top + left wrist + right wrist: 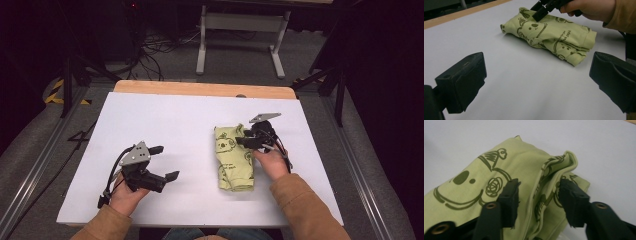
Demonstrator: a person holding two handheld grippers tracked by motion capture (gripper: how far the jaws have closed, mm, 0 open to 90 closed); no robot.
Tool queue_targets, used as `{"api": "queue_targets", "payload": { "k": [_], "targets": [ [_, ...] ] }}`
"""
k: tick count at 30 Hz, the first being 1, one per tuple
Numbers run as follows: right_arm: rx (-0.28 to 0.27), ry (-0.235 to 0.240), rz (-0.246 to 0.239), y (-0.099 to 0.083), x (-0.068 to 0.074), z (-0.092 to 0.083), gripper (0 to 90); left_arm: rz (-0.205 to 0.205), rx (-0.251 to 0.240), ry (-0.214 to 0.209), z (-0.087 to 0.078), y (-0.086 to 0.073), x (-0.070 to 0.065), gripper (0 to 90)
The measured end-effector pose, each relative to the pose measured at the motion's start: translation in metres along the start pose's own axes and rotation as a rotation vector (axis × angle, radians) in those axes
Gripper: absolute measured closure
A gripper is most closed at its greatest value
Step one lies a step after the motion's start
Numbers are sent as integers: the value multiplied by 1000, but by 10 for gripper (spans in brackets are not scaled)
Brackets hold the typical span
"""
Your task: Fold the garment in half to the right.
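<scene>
A folded light-green cloth [232, 157] printed with dark bear drawings lies on the white table [150, 120], right of centre. My right gripper [245, 137] sits low over the cloth's far end. In the right gripper view the cloth [474, 180] has a raised fold standing between the jaws of that gripper [539, 182], which are apart, one on each side of it. My left gripper [165, 162] rests near the front left, open and holding nothing. In the left gripper view its jaws [537, 61] frame the cloth [554, 35] and the right gripper [540, 12] farther off.
A wooden strip [200, 89] runs along the table's far edge. Beyond it stand a white table frame [240, 30], floor cables [155, 50] and dark stand legs [75, 70]. Bare white surface lies between my two hands.
</scene>
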State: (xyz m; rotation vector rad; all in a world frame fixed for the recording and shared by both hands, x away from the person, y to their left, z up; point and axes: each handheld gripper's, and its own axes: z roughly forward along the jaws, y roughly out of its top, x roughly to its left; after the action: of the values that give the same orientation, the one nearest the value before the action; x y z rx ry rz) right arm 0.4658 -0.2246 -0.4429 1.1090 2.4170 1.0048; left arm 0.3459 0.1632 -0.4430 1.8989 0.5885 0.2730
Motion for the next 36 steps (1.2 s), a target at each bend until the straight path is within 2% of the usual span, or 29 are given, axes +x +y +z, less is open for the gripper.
{"api": "queue_targets", "payload": {
  "k": [4,7,12,17,18,21,24,26,31,33,34,36],
  "targets": [
    [8,-2,21,4,0,2,772,-2,0,1,0,-1,0,19],
    [13,-15,18,4,-1,0,846,4,1,-5,1,-1,-1,21],
    [23,-38,20,2,-4,-1,850,10,2,-14,3,0,-3,22],
    [32,-35,53,-3,-11,-1,840,12,6,-18,4,-1,-3,23],
    [35,-34,60,-5,-12,-1,824,12,6,-19,4,-1,-3,24],
    [39,-49,92,-8,-17,1,691,11,8,-20,5,-1,-3,24],
    [46,-75,124,-11,-24,0,620,12,7,-19,5,-1,-3,24],
    [44,-97,134,-12,-28,-1,619,11,8,-19,5,-1,-3,24],
    [39,-150,122,-12,-29,-2,582,11,9,-22,5,-1,-3,24],
    [6,-145,115,-10,-28,-4,589,11,10,-24,6,-1,-3,24],
    [-16,-140,107,-8,-25,-4,623,9,11,-24,6,-1,-4,24],
    [-38,-125,66,-4,-18,-4,760,10,14,-26,7,-2,-3,24]
  ]
}}
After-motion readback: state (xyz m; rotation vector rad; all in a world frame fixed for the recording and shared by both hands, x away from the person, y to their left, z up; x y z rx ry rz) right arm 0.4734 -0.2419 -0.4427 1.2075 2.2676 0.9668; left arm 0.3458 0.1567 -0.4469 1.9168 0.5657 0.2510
